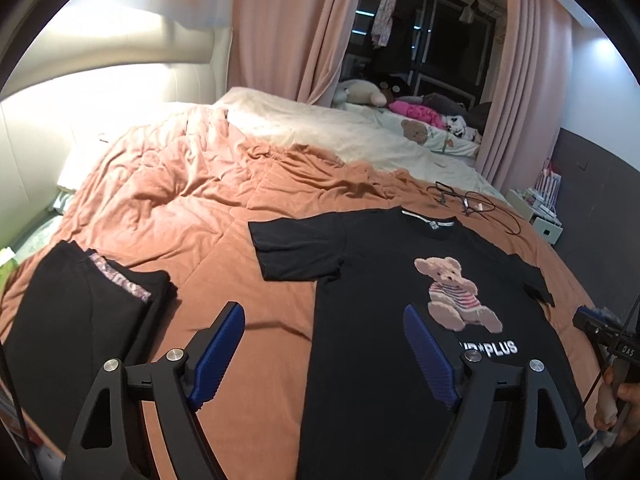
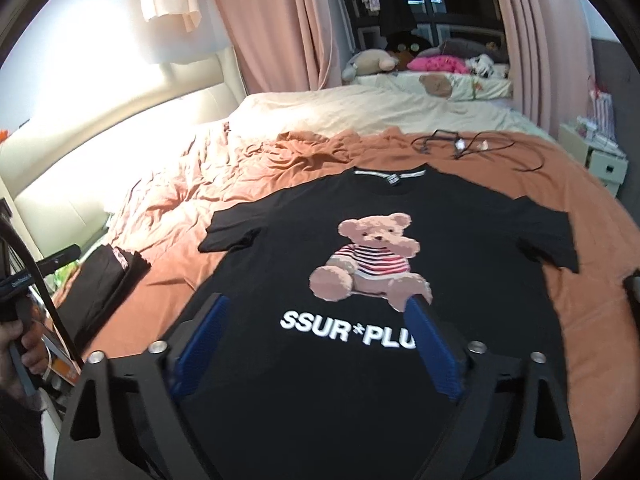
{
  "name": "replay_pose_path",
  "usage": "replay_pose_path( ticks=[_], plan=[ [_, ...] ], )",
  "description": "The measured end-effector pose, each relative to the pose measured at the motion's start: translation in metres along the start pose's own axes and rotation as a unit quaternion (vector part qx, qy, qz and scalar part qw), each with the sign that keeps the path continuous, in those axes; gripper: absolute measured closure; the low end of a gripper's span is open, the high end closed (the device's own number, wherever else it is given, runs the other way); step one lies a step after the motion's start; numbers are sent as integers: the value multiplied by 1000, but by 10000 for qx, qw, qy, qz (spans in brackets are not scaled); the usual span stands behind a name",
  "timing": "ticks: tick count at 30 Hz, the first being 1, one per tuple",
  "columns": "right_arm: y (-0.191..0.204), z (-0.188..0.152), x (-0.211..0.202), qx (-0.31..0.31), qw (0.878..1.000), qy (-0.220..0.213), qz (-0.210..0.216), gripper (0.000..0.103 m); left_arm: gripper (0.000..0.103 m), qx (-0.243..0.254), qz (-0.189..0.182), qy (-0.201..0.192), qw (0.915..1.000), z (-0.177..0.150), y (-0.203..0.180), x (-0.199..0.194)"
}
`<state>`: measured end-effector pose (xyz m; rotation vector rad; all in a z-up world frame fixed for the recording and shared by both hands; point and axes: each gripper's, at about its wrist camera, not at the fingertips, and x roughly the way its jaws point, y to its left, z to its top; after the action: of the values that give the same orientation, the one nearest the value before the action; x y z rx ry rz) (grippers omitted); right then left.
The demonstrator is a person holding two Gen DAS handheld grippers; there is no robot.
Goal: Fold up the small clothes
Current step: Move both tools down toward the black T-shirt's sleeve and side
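A black T-shirt (image 1: 376, 264) (image 2: 460, 248) with a teddy bear print and white lettering lies flat, front up, on the orange bedspread (image 1: 200, 216) (image 2: 500, 160). Both sleeves are spread out. My left gripper (image 1: 324, 316) hovers open above the shirt's left side, blue pads wide apart and empty. My right gripper (image 2: 318, 308) hangs open over the shirt's lower middle, holding nothing. The other gripper shows at each view's edge, held in a hand (image 1: 612, 404) (image 2: 16, 344).
A folded black garment (image 1: 80, 312) (image 2: 106, 276) lies on the bed to the shirt's left. Black cables (image 1: 472, 204) (image 2: 472, 144) lie beyond the collar. Cream bedding, plush toys (image 1: 360, 92) and pink curtains are at the back; a white bedside unit (image 2: 600, 160) stands right.
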<state>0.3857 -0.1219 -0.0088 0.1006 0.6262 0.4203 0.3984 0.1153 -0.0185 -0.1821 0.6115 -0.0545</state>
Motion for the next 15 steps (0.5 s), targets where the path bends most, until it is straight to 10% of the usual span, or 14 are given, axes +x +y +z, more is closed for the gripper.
replay_pose_path(
  ticks=[15],
  plan=[
    [3, 50, 121, 619, 9959, 544, 370, 43, 39, -94, 18, 801, 9967, 36, 33, 132]
  ],
)
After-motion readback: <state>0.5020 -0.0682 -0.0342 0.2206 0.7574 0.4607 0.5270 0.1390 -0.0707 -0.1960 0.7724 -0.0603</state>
